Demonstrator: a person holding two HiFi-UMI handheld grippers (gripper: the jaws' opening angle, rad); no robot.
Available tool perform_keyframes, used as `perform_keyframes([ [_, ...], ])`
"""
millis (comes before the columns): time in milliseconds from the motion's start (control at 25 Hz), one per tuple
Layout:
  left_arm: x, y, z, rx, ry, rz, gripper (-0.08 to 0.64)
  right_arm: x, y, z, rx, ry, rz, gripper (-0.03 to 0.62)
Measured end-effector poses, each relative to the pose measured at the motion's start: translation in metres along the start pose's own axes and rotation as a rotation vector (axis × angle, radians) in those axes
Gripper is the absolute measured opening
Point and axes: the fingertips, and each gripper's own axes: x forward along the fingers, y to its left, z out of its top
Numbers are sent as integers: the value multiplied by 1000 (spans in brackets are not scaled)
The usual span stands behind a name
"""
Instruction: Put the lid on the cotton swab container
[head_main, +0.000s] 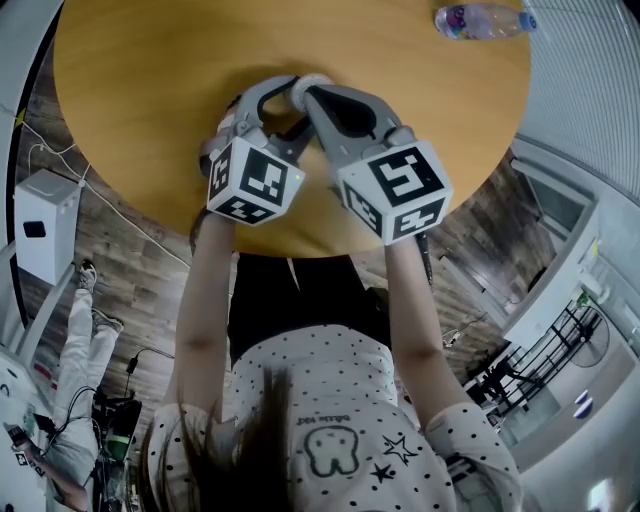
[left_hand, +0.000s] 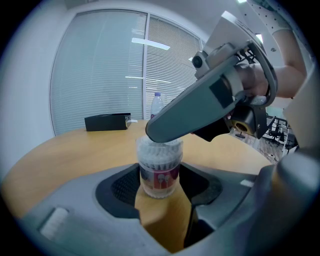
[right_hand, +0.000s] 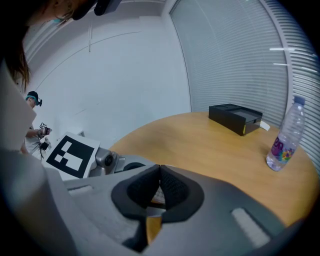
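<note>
On the round wooden tabletop (head_main: 150, 80), before window blinds (left_hand: 100, 65), the left gripper (left_hand: 160, 200) clasped the cotton swab container (left_hand: 160, 170); the right gripper (right_hand: 159, 185) was closed above it.

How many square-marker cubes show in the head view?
2. One marker cube rides on the left gripper, the other on the right gripper, side by side. Nothing suggests a hidden third.

We see the container (left_hand: 160, 167), a clear round tub packed with white swabs (left_hand: 159, 152), red label (left_hand: 161, 178) at its middle, upright on the counter (left_hand: 75, 150), gripped between the left tongs (left_hand: 161, 189); its top is covered.
</note>
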Motion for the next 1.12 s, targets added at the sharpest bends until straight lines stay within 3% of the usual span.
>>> perform_keyframes([
  [840, -2, 1, 0, 0, 1, 3, 256, 1, 4, 2, -102, 9, 15, 5],
  [1120, -2, 0, -1, 3, 4, -2, 259, 6, 7, -6, -88, 64, -4, 3],
])
